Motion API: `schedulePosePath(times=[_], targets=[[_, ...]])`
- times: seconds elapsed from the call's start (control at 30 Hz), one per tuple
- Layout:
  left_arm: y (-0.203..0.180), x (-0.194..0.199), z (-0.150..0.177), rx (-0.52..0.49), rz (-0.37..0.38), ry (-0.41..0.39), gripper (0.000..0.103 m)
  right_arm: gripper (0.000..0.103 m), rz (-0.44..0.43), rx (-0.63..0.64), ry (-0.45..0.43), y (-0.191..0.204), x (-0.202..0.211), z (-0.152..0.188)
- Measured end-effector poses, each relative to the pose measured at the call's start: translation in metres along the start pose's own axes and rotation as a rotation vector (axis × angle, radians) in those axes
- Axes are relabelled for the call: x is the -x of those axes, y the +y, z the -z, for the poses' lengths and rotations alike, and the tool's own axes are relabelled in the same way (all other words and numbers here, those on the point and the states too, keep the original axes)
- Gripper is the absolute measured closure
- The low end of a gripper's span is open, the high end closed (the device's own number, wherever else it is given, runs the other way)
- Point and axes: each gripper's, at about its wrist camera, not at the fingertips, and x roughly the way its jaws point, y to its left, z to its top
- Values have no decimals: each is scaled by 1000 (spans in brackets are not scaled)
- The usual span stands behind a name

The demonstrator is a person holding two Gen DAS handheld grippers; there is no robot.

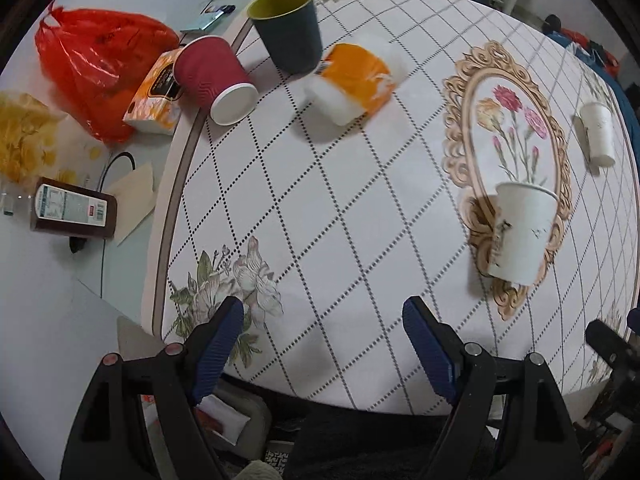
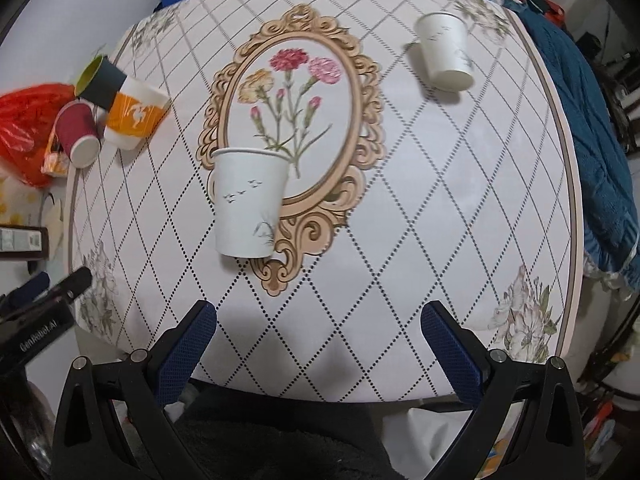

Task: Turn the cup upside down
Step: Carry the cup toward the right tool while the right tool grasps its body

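Note:
A white paper cup (image 2: pixel 248 200) with small bird drawings stands upright, mouth up, on the flowered tablecloth near the oval frame print; it also shows in the left wrist view (image 1: pixel 520 232). A second white paper cup (image 2: pixel 446 50) stands upright at the far right, also in the left wrist view (image 1: pixel 598 132). A dark cup with green inside (image 1: pixel 288 26), a red ribbed cup (image 1: pixel 214 78) and an orange-and-white cup (image 1: pixel 352 80) stand at the far left. My left gripper (image 1: pixel 324 320) and right gripper (image 2: pixel 320 320) are open and empty over the near table edge.
Left of the table are a red plastic bag (image 1: pixel 92 64), an orange tissue box (image 1: pixel 154 96), a dark bottle (image 1: pixel 72 212) and a cable. A blue cloth (image 2: pixel 592 128) hangs at the right edge. The tablecloth (image 2: pixel 420 184) covers the round table.

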Motion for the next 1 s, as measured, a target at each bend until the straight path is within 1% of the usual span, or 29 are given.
schedulePosePath(times=[0.03, 0.07, 0.1, 0.13, 0.2, 0.3, 0.37, 0.43, 0.53, 0.57, 0.6, 0.67, 0.73, 0.77, 0.83, 0.93, 1.0], targets=[[2, -4, -2, -3, -5, 0, 22, 0, 8, 30, 6, 7, -2, -2], [4, -8, -3, -8, -4, 4, 19, 0, 19, 72, 1, 15, -2, -4], [5, -11, -5, -15, 4, 9, 12, 0, 36, 115, -12, 21, -2, -6], [5, -14, -6, -21, 8, 8, 10, 0, 66, 197, -29, 31, -2, -8], [4, -20, -7, -40, -6, -2, 9, 0, 145, 387, -48, 50, 0, -10], [3, -29, -9, -47, -8, -8, 9, 0, 321, 775, -97, 81, 3, -3], [1, -35, -11, -45, -11, 5, 9, 0, 452, 1090, -137, 99, 0, 9], [-2, -42, -13, -39, -20, 21, 9, 0, 571, 1432, -137, 108, -10, 28], [-6, -52, -15, -26, -32, 47, 9, 0, 730, 1914, -133, 104, -31, 54], [-7, -55, -16, -15, -31, 52, 9, 0, 777, 2057, -132, 100, -38, 60], [-7, -57, -17, -8, -30, 56, 9, 0, 813, 2174, -132, 95, -44, 64], [-8, -63, -17, 9, -29, 73, 9, 0, 883, 2456, -152, 82, -56, 71], [-6, -69, -17, 26, -29, 87, 9, 0, 921, 2664, -163, 72, -67, 74], [-4, -73, -16, 40, -28, 96, 9, 0, 934, 2743, -165, 69, -71, 72], [-1, -79, -15, 59, -26, 108, 9, 0, 944, 2889, -126, 63, -81, 66], [4, -88, -13, 79, -27, 128, 9, 0, 929, 3024, -83, 59, -93, 58], [6, -93, -12, 88, -30, 142, 9, 1, 916, 3075, -66, 58, -100, 55]])
